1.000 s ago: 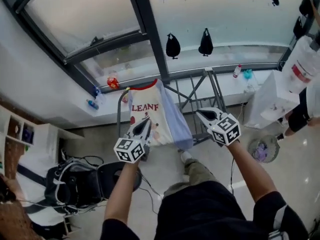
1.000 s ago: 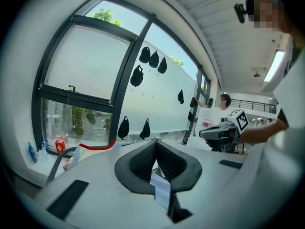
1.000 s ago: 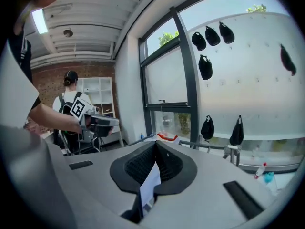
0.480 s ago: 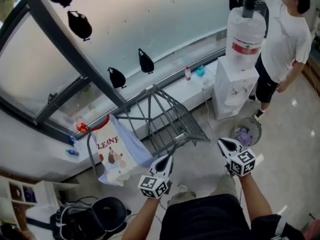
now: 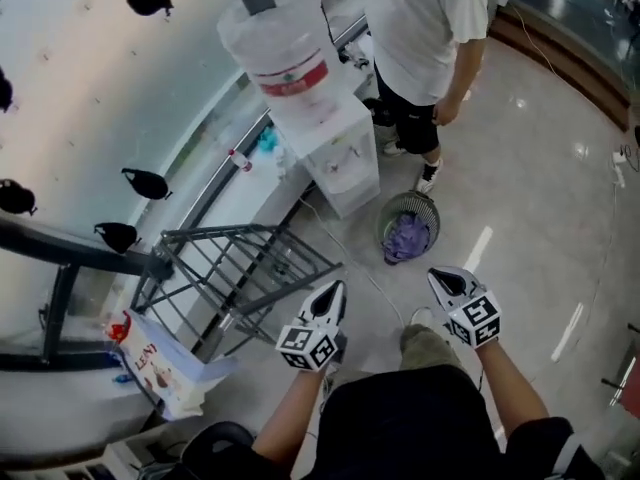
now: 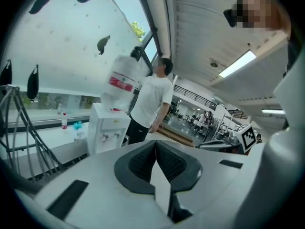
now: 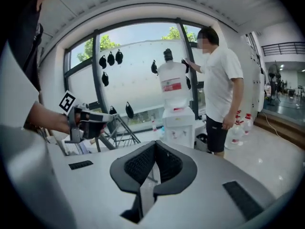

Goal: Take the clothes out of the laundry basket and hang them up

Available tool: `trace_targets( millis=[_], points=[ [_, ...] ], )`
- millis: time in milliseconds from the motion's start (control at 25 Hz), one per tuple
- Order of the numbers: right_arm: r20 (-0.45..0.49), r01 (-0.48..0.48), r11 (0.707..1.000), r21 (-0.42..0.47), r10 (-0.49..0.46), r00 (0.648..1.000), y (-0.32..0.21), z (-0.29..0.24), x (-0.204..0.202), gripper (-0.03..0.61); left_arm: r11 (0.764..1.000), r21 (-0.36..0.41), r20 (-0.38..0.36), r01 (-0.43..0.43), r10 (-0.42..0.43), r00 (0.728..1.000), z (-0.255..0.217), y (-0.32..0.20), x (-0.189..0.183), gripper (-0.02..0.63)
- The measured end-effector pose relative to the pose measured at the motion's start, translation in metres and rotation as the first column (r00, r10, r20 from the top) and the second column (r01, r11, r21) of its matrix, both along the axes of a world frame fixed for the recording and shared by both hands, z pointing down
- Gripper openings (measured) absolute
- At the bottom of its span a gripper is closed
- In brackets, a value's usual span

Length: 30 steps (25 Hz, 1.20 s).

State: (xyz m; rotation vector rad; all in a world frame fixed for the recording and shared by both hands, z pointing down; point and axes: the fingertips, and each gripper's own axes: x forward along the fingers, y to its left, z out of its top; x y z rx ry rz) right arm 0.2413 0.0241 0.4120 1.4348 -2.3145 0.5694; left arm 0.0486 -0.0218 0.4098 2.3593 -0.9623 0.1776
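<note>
Holding nothing, the left gripper [image 5: 337, 290] and right gripper [image 5: 441, 277] both have their jaws pressed together. They point forward and slightly down at the ends of outstretched forearms. Just ahead on the floor stands the round wire laundry basket [image 5: 429, 206] with a crumpled purple garment [image 5: 405, 239] inside. Farther left, a white printed garment [image 5: 150, 364] hangs on the grey drying rack [image 5: 240, 266].

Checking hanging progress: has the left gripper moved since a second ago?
Yes. The left gripper was against the printed shirt on the drying rack; now it is off the rack, nearer the laundry basket.
</note>
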Motion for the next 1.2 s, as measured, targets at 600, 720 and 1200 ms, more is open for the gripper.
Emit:
trace_targets(
  millis=[600, 720, 1200],
  points=[
    [0.055, -0.045, 0.965, -0.260, 0.062, 0.997, -0.021, 0.181, 0.123, 0.000, 0.979, -0.173, 0.195, -0.103, 0.137, 0.971, 0.162, -0.056, 0.165, 0.008],
    [0.035, -0.075, 0.948, -0.310, 0.090, 0.995, -0.059, 0.254, 0.130, 0.000, 0.971, -0.195, 0.210, -0.139, 0.179, 0.961, 0.220, -0.080, 0.186, 0.008],
    [-0.077, 0.069, 0.892, -0.447, -0.115, 0.990, -0.177, 0.559, 0.109, 0.042, 0.965, -0.227, 0.205, -0.129, 0.177, 0.963, 0.486, -0.159, 0.239, 0.008]
  ],
)
